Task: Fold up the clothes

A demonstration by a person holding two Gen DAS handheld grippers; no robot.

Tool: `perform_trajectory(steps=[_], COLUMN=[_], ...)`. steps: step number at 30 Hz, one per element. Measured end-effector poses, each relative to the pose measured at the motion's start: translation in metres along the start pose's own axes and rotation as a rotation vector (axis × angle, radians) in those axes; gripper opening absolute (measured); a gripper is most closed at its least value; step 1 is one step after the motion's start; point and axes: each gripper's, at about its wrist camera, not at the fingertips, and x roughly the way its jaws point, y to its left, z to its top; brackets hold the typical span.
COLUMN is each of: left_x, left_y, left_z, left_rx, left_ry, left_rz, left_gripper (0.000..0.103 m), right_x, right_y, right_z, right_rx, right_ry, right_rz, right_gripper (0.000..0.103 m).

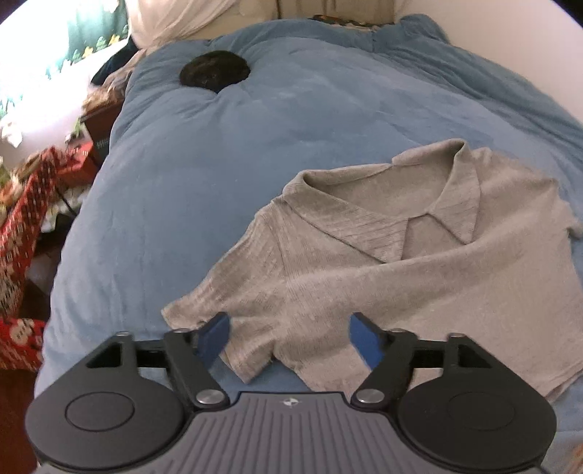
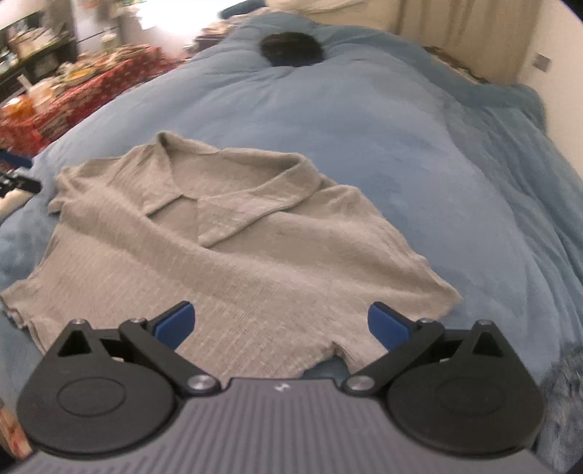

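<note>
A grey ribbed polo shirt lies front up on a blue duvet, collar toward the far end, both short sleeves spread out. My left gripper hovers over the shirt's left sleeve and lower edge, blue pads apart, nothing pinched between them. In the right wrist view the same shirt fills the left and middle. My right gripper stands wide open above the shirt's right sleeve and hem, with cloth only below it.
A black round object rests on the duvet near the far end, also the black object. Red patterned cloth with clutter sits off the bed's left side. A cream curtain hangs at the far right.
</note>
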Motion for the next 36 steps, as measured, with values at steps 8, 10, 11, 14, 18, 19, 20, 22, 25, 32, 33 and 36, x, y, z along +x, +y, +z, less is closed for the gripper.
perform_trajectory(steps=[8,10,11,14,18,19,20,22,25,32,33,36], left_x=[0.06,0.073,0.079,0.081,0.078,0.078,0.078,0.08,0.091,0.135,0.139,0.153], left_y=[0.029,0.03,0.03,0.026,0.026,0.03,0.034,0.04,0.045,0.033,0.03,0.022], left_z=[0.027,0.035,0.038,0.048,0.062,0.066,0.071,0.082,0.094,0.107,0.108,0.112], left_rx=[0.071,0.114,0.133,0.199,0.215,0.198,0.178,0.16,0.216,0.411,0.43,0.487], left_ry=[0.047,0.068,0.074,0.028,0.0,0.006,0.009,0.011,0.023,0.04,0.039,0.032], left_rz=[-0.115,-0.113,-0.111,-0.123,-0.165,-0.186,-0.204,-0.218,-0.181,-0.173,-0.175,-0.155], left_gripper=[0.084,0.084,0.084,0.083,0.08,0.077,0.075,0.067,0.041,0.03,0.034,0.045], right_x=[0.047,0.059,0.064,0.071,0.073,0.073,0.073,0.075,0.081,0.119,0.124,0.137], right_y=[-0.025,-0.033,-0.036,-0.043,-0.044,-0.044,-0.045,-0.047,-0.053,-0.053,-0.053,-0.051], right_z=[0.035,0.045,0.051,0.066,0.081,0.085,0.088,0.095,0.103,0.113,0.113,0.117], right_rx=[-0.066,-0.059,-0.055,-0.042,-0.062,-0.07,-0.073,-0.064,-0.063,-0.165,-0.175,-0.222], right_ry=[0.022,0.032,0.031,-0.012,-0.038,-0.037,-0.037,-0.015,0.002,0.043,0.044,0.044], right_rz=[0.011,0.029,0.026,0.011,-0.026,-0.024,-0.017,-0.004,0.0,-0.011,0.002,0.014], right_gripper=[0.102,0.102,0.102,0.102,0.102,0.102,0.102,0.096,0.08,0.06,0.06,0.06])
